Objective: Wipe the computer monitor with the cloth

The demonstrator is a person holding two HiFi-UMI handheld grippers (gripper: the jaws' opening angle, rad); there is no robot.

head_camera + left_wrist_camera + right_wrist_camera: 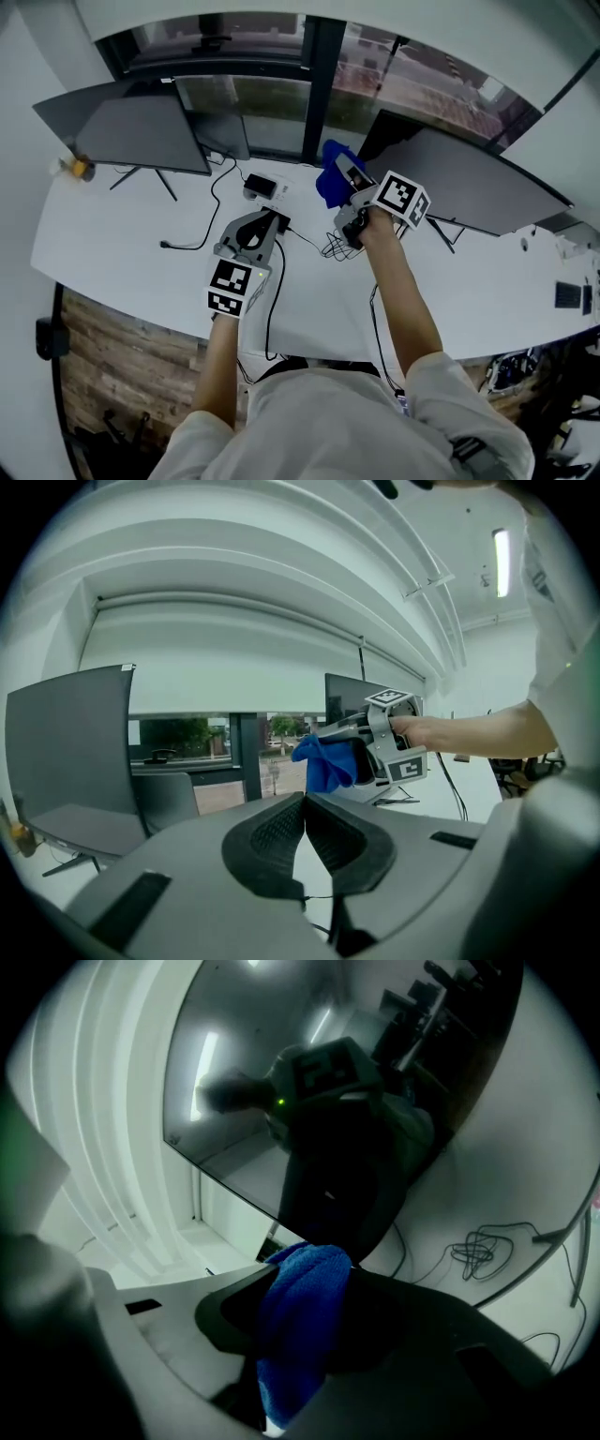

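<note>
Now the right claw (345,183) pinches the cloth (328,176), arm stretched toward the monitor (469,183). Left claw (265,220), jaws together, hovers over the bench (122,253).

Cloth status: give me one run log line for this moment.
right tool: shut on blue cloth | monitor: just ahead, contact unclear | left tool: shut, empty

Two monitors — left monitor (127,131), right monitor (469,183) — one blue cloth (328,185), and two tongs: left tongs (265,221), right tongs (343,175).
</note>
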